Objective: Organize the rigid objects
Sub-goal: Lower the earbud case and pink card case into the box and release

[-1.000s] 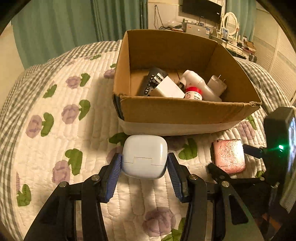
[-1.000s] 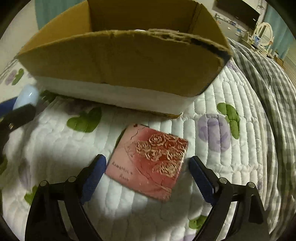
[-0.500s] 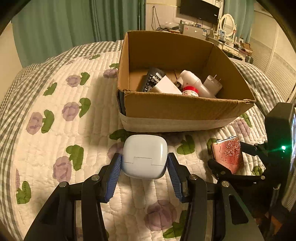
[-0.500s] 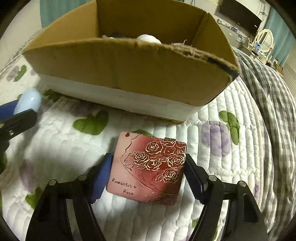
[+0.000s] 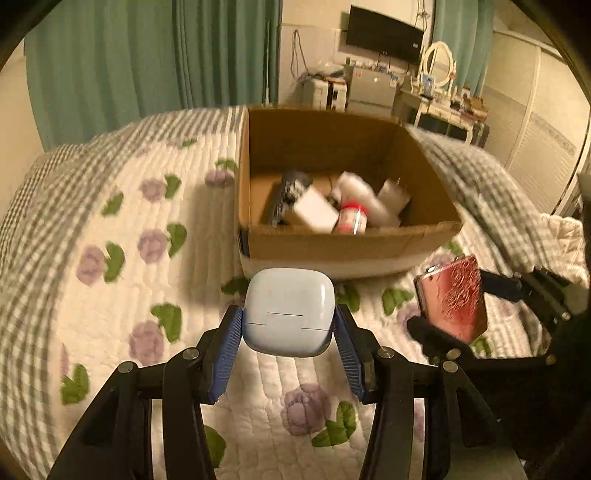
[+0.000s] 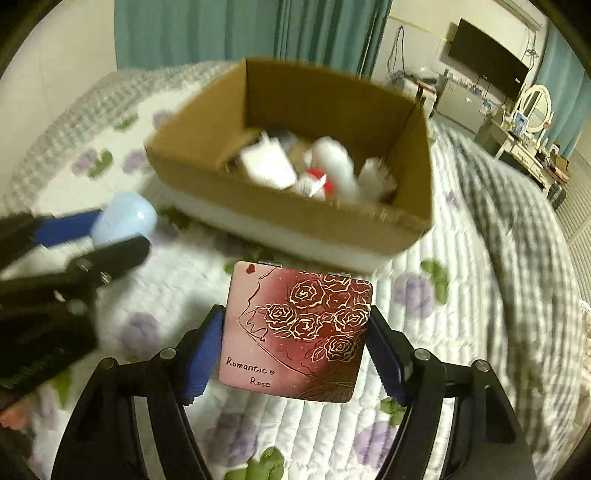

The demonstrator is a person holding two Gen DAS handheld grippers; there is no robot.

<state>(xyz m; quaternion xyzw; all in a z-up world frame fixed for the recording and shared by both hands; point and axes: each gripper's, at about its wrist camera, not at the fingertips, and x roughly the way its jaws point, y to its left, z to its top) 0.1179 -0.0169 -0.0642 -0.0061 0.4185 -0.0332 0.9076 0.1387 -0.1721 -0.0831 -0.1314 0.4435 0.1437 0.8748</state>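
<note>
My left gripper (image 5: 289,317) is shut on a pale blue earbud case (image 5: 290,312) and holds it above the quilt, in front of the cardboard box (image 5: 347,247). My right gripper (image 6: 295,332) is shut on a flat pink compact with gold roses, marked "Romantic Rose" (image 6: 299,328), lifted off the bed. The compact also shows at the right of the left wrist view (image 5: 452,301). The earbud case shows at the left of the right wrist view (image 6: 123,221). The box (image 6: 295,214) holds a remote, white bottles, a plug and a red-capped jar.
The box stands on a bed with a white quilt with purple flowers (image 5: 110,258) and a grey checked blanket (image 6: 517,240) at the right. Teal curtains (image 5: 129,55), a TV (image 5: 386,31) and a cluttered dresser (image 5: 443,103) are behind the bed.
My right gripper closed on the pink compact and lifted it off the quilt. Both grippers have risen and pulled back from the box, so more of its inside shows.
</note>
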